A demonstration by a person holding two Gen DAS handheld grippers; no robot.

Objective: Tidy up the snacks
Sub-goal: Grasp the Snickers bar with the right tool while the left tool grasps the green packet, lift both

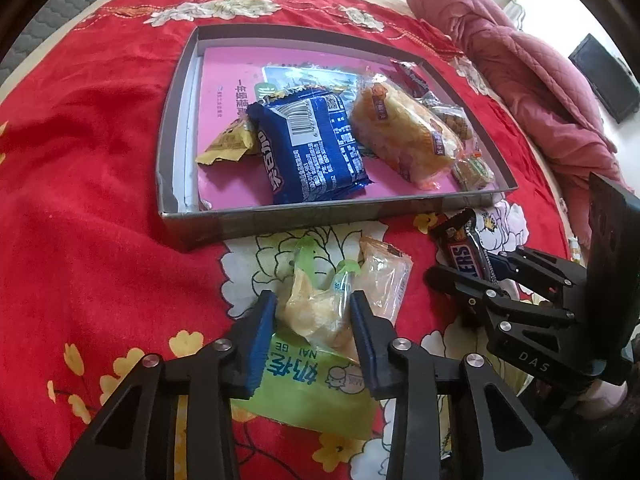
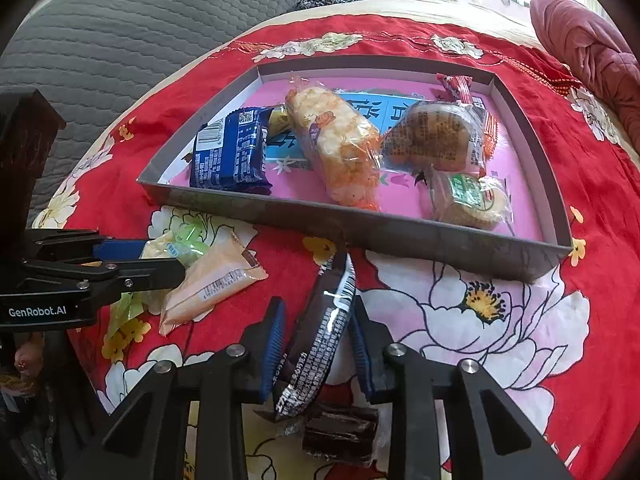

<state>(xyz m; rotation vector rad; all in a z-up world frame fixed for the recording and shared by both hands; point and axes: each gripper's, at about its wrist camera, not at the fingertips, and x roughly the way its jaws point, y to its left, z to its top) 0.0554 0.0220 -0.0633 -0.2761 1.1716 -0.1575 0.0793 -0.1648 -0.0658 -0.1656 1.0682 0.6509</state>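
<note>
On the red bedspread [image 1: 92, 184]: grey tray [image 1: 320, 218] of snacks.
Left gripper [image 1: 314, 320]: clamped on the green-and-clear snack bag [image 1: 316, 320], just before the tray.
Right gripper [image 2: 316, 340]: closed around the Snickers bar [image 2: 324, 320], which points toward the tray wall.
Right wrist view only: dark chocolate pack [image 2: 340, 432] below the bar.

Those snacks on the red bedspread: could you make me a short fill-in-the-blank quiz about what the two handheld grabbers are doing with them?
1. The left gripper has its jaws around a clear and ____ packet.
2. The right gripper has a dark ____ bar between its jaws.
3. The blue packet lies inside the grey ____.
4. The peach-coloured packet lies ____ the tray, on the bedspread.

Missing words: green; Snickers; tray; outside
</note>
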